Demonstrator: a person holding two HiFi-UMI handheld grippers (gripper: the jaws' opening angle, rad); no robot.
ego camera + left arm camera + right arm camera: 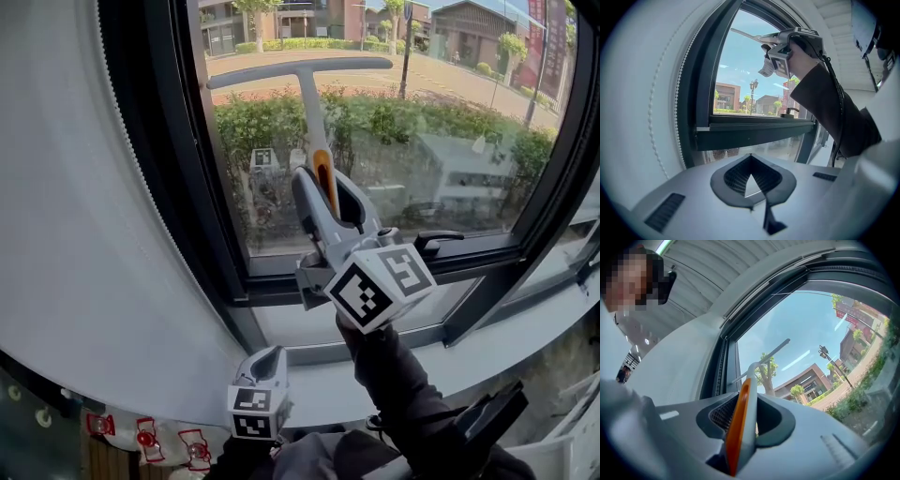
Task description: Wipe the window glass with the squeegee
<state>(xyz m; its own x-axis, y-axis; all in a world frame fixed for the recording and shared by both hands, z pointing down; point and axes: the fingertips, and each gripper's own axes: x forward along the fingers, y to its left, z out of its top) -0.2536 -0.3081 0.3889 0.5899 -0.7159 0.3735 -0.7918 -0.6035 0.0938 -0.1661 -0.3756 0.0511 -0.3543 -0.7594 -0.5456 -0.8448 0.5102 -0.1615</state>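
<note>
My right gripper (pixel 328 192) is clamped on the handle of the squeegee (pixel 309 103), whose shaft runs straight up from it to a blade lying crosswise high up at the window glass (pixel 459 131), while my left gripper (pixel 269 359) sits closed and empty well below

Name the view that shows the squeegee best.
Head view: the whole squeegee shows, its blade high on the glass, its handle in the right gripper. The right gripper view shows mostly the orange-and-grey handle; the left gripper view, a small distant part.
</note>
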